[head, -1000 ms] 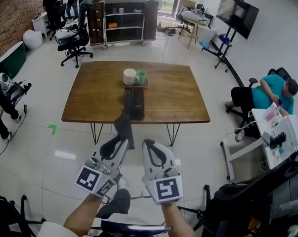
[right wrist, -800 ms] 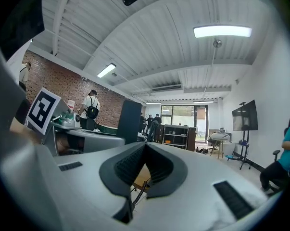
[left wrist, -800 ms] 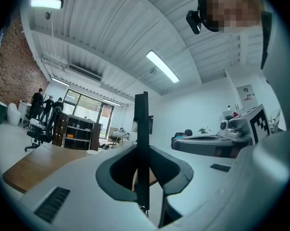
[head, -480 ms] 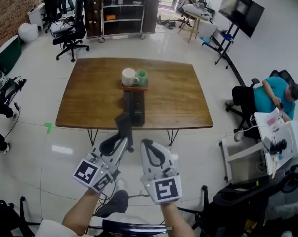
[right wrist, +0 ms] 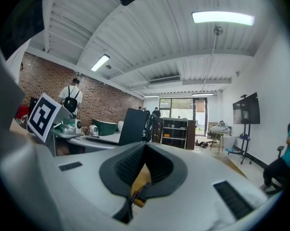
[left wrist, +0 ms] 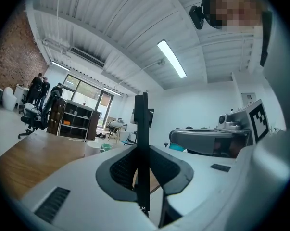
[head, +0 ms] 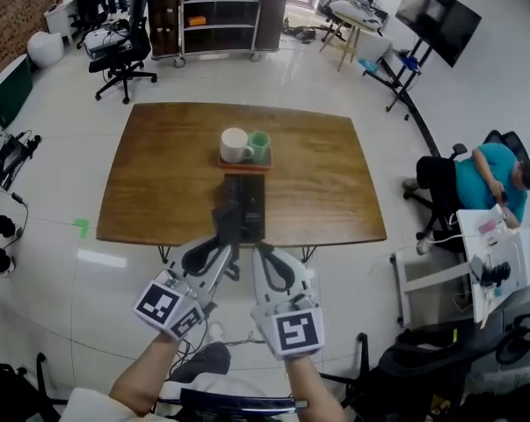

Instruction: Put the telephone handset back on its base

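The black telephone base (head: 250, 197) lies on the wooden table (head: 159, 174) near its front edge. My left gripper (head: 221, 251) is shut on the black handset (head: 227, 222), which sticks up and forward from the jaws over the table's front edge, at the base's near left corner. In the left gripper view the handset (left wrist: 142, 143) shows edge-on, pinched between the dark pads (left wrist: 120, 170). My right gripper (head: 266, 258) hovers just right of it, short of the table edge, shut and holding nothing. The right gripper view shows the handset (right wrist: 132, 125) as a dark slab to the left.
A white mug (head: 235, 145) and a green mug (head: 259, 146) stand on a small tray (head: 243, 162) just behind the base. A seated person (head: 484, 174) and a white cart (head: 475, 262) are at the right. Shelving (head: 221, 11) and an office chair (head: 119, 47) stand beyond the table.
Both grippers have come closer to the table. The handset, still held in the left gripper, has moved forward from short of the table edge to over it, beside the base.
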Available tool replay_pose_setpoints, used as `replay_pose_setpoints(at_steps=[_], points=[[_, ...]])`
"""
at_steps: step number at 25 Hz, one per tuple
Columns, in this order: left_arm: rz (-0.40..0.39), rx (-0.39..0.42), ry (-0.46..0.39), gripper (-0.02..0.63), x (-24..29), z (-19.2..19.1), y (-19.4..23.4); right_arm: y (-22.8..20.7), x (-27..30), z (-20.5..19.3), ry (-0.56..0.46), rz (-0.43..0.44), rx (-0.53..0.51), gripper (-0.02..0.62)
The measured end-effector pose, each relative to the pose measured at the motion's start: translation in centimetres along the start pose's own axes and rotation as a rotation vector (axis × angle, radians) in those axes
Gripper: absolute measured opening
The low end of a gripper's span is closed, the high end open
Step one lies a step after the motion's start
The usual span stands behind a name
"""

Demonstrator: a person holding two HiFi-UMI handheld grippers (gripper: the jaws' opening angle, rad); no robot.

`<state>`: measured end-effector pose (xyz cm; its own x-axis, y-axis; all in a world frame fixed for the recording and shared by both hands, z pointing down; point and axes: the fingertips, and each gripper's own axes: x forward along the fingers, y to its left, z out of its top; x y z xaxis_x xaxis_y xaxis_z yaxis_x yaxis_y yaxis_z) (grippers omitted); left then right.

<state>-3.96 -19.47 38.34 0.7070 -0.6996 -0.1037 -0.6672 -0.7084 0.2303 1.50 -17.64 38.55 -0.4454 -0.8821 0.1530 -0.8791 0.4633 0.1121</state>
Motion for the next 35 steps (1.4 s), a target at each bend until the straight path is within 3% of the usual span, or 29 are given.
replay_pose_setpoints(at_steps=[6, 18, 27, 35], points=[[-0.021, -0.031, 0.009, 0.067, 1.2, -0.5, 2.2, -0.5, 2.7, 0.2, 0.009, -0.01, 0.001, 0.0], [-0.07, -0.174, 0.064, 0.067, 3.6, -3.4, 6.7, -0.9, 4.7, 0.1, 0.03, -0.026, 0.007, 0.0], [-0.068, -0.308, 0.129, 0.067, 5.5, -7.6, 9.8, -1.7, 5.7, -0.6, 0.031, -0.015, 0.018, 0.0], [-0.074, -0.373, 0.198, 0.067, 7.6, -10.9, 12.0, -2.7, 7.0, -1.9, 0.05, 0.011, 0.036, 0.0]])
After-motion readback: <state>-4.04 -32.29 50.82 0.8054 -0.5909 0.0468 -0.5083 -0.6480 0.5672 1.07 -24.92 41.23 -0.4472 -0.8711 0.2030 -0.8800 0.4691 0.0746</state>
